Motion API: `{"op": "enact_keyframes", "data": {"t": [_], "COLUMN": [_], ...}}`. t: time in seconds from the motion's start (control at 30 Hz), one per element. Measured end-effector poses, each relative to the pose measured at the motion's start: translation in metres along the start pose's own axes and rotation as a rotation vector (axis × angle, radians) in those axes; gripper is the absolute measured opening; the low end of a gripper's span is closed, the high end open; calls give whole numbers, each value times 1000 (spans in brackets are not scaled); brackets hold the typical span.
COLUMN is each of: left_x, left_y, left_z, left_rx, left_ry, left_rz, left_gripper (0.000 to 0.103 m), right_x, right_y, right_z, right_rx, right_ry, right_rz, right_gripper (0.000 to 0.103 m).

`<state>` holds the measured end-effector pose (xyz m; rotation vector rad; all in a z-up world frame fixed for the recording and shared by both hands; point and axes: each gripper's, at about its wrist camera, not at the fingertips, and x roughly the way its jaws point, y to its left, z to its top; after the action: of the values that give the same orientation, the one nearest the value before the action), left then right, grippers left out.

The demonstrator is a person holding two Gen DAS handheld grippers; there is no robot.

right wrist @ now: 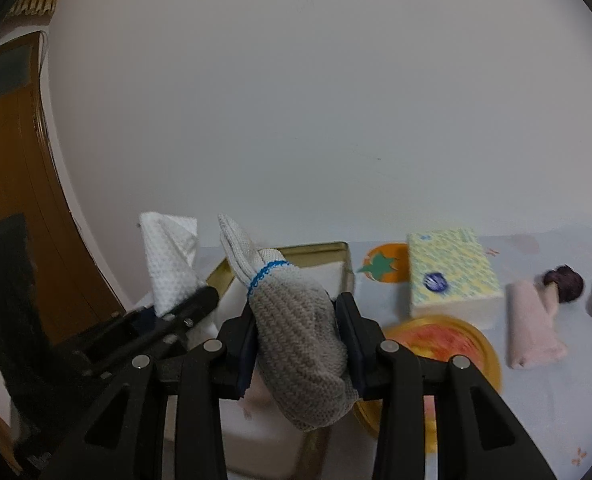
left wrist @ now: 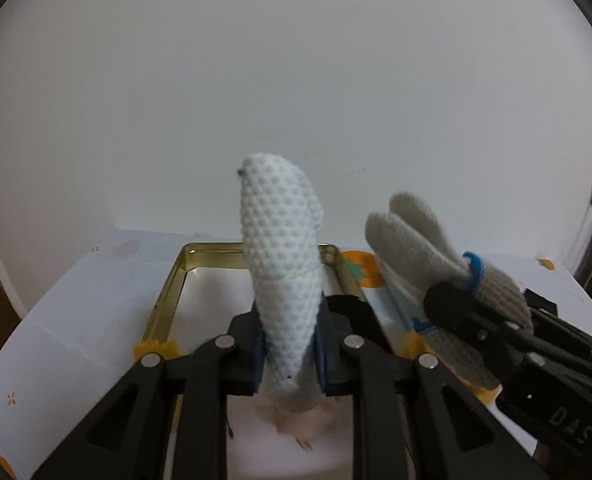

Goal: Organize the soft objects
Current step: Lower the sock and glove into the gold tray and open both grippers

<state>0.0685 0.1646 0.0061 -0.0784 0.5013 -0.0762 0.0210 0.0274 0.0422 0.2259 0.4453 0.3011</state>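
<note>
Left tongs (left wrist: 289,354) clamped on white cloth (left wrist: 284,252), right tongs (right wrist: 296,346) on grey glove (right wrist: 300,340), "DAS" lettering (left wrist: 572,426)

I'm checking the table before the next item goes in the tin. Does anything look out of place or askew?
Nothing looks spilled or damaged. The tin's round lid lies off the gold tin, flat on the table beside the tissue pack. A rolled pink cloth still lies loose outside the tin.
</note>
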Motion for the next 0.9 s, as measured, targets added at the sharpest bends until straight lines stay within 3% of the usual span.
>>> {"op": "enact_keyframes", "data": {"t": [0.3, 0.43, 0.57, 0.6, 0.67, 0.7, 0.73, 0.8, 0.9], "left_x": [55, 62, 69, 70, 71, 70, 68, 62, 58], "left_y": [13, 22, 30, 32, 33, 34, 35, 34, 29], "left_z": [17, 15, 16, 16, 14, 13, 14, 15, 15], "left_rx": [-59, -68, -91, -95, -104, -118, -132, -141, -109], "left_ry": [161, 186, 204, 217, 240, 241, 227, 189, 160], "left_rz": [70, 120, 131, 134, 137, 140, 146, 158, 192], "left_gripper": [18, 18, 22, 26, 56, 81, 94, 101, 102], "right_x": [70, 105, 133, 138, 149, 151, 151, 144, 121], "right_y": [-7, -12, -15, -17, -23, -25, -26, -25, -27], "right_z": [40, 45, 42, 41, 39, 39, 38, 39, 39], "right_rx": [92, 102, 139, 160, 212, 226, 234, 230, 214], "right_ry": [147, 201, 257, 268, 291, 293, 285, 256, 191], "right_rz": [1, 16, 56, 68, 117, 135, 147, 178, 176], "right_gripper": [40, 40, 47, 51, 59, 61, 62, 62, 62]}}
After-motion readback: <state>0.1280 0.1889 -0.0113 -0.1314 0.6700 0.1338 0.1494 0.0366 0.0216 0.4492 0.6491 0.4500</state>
